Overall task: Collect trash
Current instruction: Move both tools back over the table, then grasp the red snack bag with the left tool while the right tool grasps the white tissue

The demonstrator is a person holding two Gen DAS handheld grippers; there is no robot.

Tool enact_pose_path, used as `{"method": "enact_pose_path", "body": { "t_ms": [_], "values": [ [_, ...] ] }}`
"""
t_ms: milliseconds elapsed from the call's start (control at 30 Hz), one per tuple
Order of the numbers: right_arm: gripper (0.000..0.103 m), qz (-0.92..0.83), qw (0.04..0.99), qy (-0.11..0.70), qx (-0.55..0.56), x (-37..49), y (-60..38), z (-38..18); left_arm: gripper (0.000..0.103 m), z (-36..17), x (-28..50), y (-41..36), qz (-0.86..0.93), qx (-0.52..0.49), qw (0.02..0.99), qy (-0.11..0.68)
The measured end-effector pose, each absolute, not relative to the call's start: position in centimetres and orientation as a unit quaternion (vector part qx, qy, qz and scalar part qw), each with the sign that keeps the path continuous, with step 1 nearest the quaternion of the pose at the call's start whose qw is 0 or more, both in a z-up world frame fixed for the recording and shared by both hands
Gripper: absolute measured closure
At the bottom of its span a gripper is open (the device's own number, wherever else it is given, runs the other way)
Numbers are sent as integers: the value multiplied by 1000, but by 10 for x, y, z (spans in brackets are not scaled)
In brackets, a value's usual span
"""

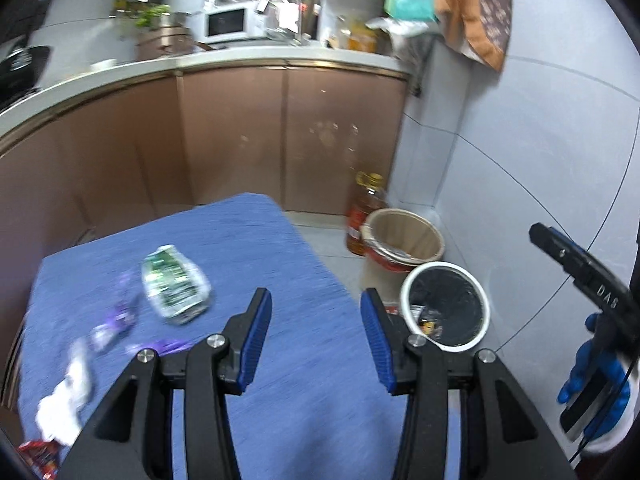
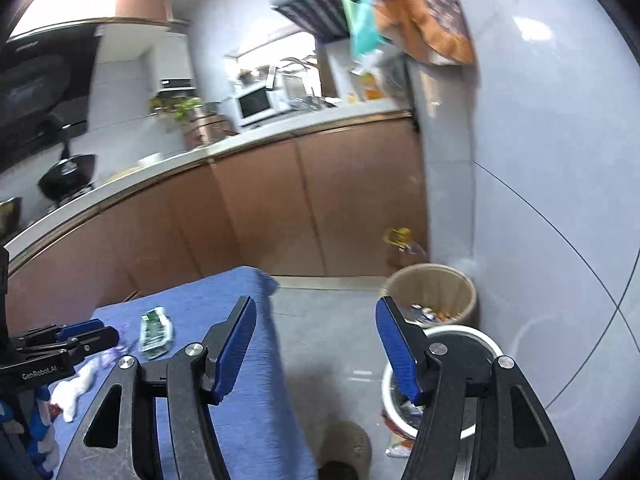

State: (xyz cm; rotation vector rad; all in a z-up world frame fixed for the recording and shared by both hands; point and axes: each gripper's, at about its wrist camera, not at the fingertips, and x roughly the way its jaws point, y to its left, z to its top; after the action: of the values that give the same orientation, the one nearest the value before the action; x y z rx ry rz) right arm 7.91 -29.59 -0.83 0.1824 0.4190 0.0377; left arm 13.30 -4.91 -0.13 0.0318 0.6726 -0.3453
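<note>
Trash lies on a blue-cloth table (image 1: 248, 248): a green and white wrapper (image 1: 174, 284), purple wrappers (image 1: 120, 320), white crumpled paper (image 1: 66, 396) and a red wrapper (image 1: 38, 454). My left gripper (image 1: 316, 336) is open and empty above the table's right part. My right gripper (image 2: 316, 344) is open and empty, above the floor between the table (image 2: 224, 304) and a white-rimmed bin (image 2: 476, 340). The white bin (image 1: 446, 306) holds some trash. The green wrapper also shows in the right wrist view (image 2: 156, 332).
A beige bin (image 1: 404, 238) with trash stands behind the white one, by the wall, also in the right wrist view (image 2: 434, 292). An oil bottle (image 1: 366, 212) stands beside it. Brown cabinets (image 1: 240, 136) run behind the table. Some litter (image 2: 398, 442) lies on the floor.
</note>
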Motion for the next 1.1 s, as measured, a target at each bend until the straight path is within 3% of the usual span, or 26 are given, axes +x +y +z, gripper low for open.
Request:
{"method": "enact_pose_path", "body": {
  "t_ms": [133, 233, 567, 833, 1100],
  "values": [
    [42, 54, 975, 201, 73, 68, -267, 3, 58, 2, 104, 0, -139, -2, 938, 319],
    [41, 75, 975, 197, 67, 60, -250, 10, 50, 2, 82, 34, -110, -4, 945, 309],
    [40, 170, 962, 203, 61, 41, -190, 19, 49, -13, 6, 158, -14, -22, 956, 294],
    [40, 239, 940, 241, 38, 48, -129, 11, 49, -57, -30, 248, 53, -42, 947, 314],
    [40, 321, 894, 312, 4, 75, -45, -22, 48, -93, -22, 286, 51, -62, 941, 329]
  ]
}}
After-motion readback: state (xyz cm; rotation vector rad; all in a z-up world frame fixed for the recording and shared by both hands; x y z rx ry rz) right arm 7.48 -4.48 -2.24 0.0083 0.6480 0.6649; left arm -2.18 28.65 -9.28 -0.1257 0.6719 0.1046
